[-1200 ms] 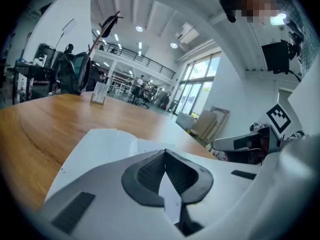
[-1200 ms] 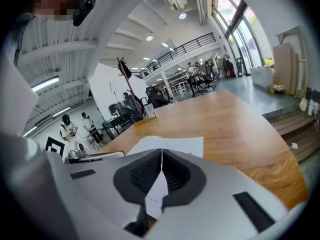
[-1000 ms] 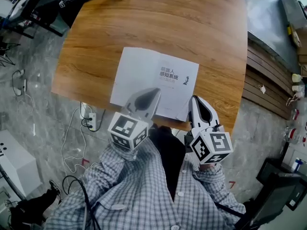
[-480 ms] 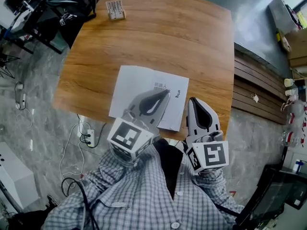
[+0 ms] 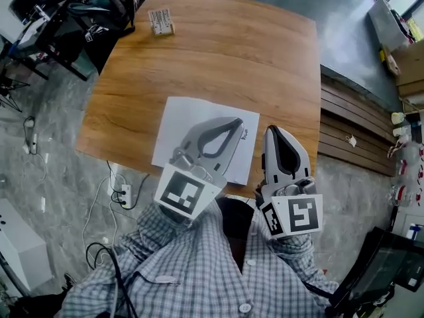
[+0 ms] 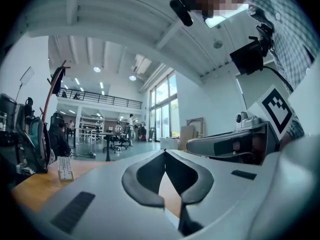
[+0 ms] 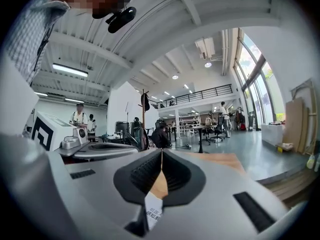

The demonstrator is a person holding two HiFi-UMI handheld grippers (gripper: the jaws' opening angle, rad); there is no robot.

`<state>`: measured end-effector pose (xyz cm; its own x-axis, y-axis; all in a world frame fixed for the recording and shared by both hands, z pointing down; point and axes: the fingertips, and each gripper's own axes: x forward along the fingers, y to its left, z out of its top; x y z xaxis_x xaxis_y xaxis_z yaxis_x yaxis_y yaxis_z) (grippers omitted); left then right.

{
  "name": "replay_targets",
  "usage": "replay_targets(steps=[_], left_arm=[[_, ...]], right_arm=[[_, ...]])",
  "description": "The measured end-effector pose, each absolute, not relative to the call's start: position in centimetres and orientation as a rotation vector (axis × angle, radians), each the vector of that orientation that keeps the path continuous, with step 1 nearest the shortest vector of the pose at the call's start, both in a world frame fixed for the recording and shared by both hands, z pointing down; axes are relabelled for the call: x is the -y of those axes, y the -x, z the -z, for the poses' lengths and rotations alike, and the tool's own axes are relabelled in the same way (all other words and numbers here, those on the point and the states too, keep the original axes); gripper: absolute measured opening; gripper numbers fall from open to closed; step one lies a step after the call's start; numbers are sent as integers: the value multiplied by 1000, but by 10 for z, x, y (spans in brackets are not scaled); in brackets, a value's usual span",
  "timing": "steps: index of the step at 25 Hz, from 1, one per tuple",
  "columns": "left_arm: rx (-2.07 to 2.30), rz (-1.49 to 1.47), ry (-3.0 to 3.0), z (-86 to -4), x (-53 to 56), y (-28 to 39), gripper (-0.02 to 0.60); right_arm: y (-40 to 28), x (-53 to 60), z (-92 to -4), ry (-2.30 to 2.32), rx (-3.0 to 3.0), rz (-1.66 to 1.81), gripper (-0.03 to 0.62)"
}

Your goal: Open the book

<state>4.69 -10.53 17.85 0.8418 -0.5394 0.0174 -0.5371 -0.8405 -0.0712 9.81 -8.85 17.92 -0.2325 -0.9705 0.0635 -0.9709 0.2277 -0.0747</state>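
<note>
The white book [image 5: 180, 122] lies flat on the wooden table [image 5: 218, 52] near its front edge, with black print on its right half. Both grippers hang above it, close to the person's chest, and touch nothing. My left gripper [image 5: 238, 121] covers the middle of the book in the head view; its jaws meet tip to tip with nothing between them [image 6: 165, 152]. My right gripper [image 5: 272, 130] is over the book's right edge, also shut and empty [image 7: 161, 152]. A corner of the book [image 7: 152, 215] shows below its jaws.
A small printed box [image 5: 161, 20] stands at the table's far left corner, also in the left gripper view [image 6: 65, 168]. A power strip with cables [image 5: 122, 185] lies on the floor to the left. Chairs and bags [image 5: 99, 5] crowd the far left; wooden slats [image 5: 351, 121] lie to the right.
Both grippers have risen off the book toward the head camera and rolled a little. The book lies as before.
</note>
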Motion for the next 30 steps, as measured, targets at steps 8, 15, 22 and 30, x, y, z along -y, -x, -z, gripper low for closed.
replay_targets(steps=[8,15,22,30], left_arm=[[-865,52,2994,-181,109,-48,9],[-870,51,3011,-184,109,-46,9],[-912,16,3021,-184,110,-41,9],[-907,15,3032,-185,109,-39,9]], right_arm=[[-97,91,-178,-1927,2491,-154,20],[-95,91,-185,-1909,2491,-174,20],[-93,89,-190,-1898,2475,-182,20],[-93,86,-189,-1903,2461,-158,20]])
